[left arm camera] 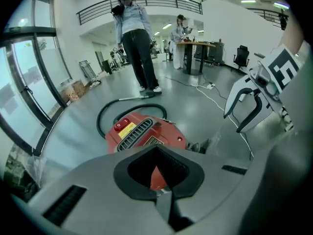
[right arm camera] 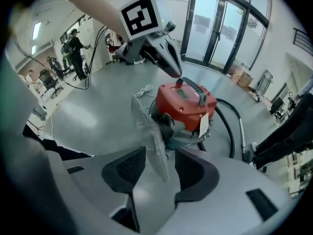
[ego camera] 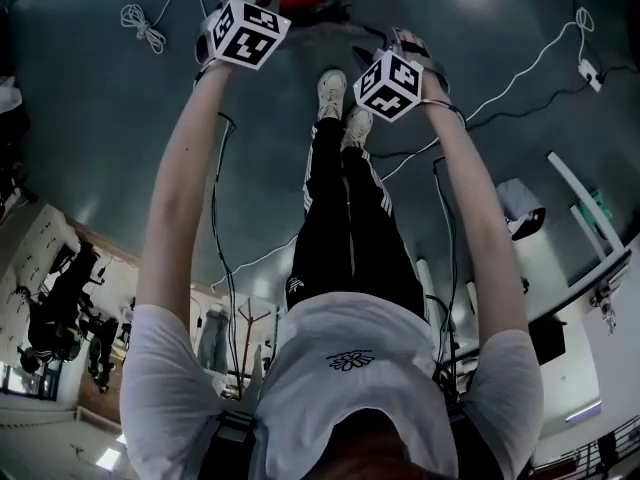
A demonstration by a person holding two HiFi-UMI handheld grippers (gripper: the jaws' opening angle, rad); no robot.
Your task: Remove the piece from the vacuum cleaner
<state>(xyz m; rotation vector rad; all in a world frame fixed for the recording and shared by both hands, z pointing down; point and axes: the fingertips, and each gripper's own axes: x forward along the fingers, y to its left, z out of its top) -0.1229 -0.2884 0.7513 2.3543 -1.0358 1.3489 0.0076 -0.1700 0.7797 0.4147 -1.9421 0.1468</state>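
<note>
Seemingly, a clear piece point(right arm camera: 152, 146) is being straddled, unpressed, by the wide-apart jaws of the right gripper point(right arm camera: 159, 171), on the near side of the red vacuum cleaner point(right arm camera: 183, 104), whose handle point(right arm camera: 196, 89) is being pointed at by the closed, empty left gripper point(left arm camera: 162, 194). Pinching and pulling clear are being called for next.

A red vacuum cleaner point(right arm camera: 183, 104) sits upright on a grey floor, its black hose point(left arm camera: 100, 123) looping beside it. A thin, clear plastic piece point(right arm camera: 152, 146) stands on edge just in front of it.
</note>
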